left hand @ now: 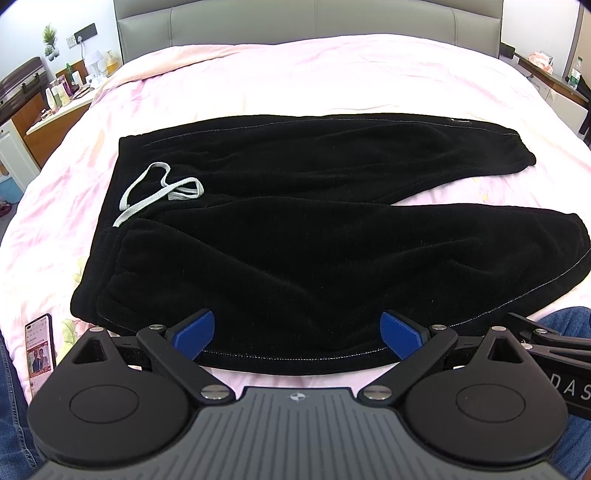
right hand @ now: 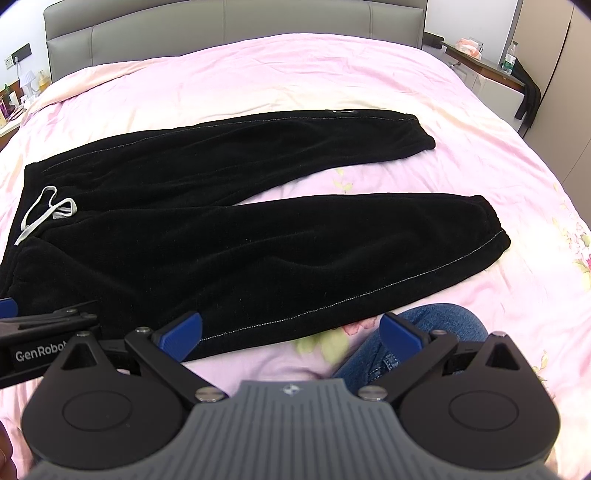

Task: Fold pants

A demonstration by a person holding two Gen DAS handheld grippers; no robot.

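The left tool [left hand: 297, 334] hangs low over the near edge of the black pants [left hand: 295, 229], its blue pads spread wide with nothing between them. Just to its right, the right tool [right hand: 291, 332] stands equally wide and empty, one pad over the near hem of the pants, the other over the person's knee [right hand: 436, 325] in blue denim. The pants lie flat across the pink bed [right hand: 295, 85], waistband to the left, both legs running right and parting slightly toward the cuffs. A pale drawstring [left hand: 159, 188] curls on the waistband. A phone [left hand: 40, 347] lies on the cover at the near left, just beside the waistband corner. A grey headboard [left hand: 306, 18] rises at the far end.
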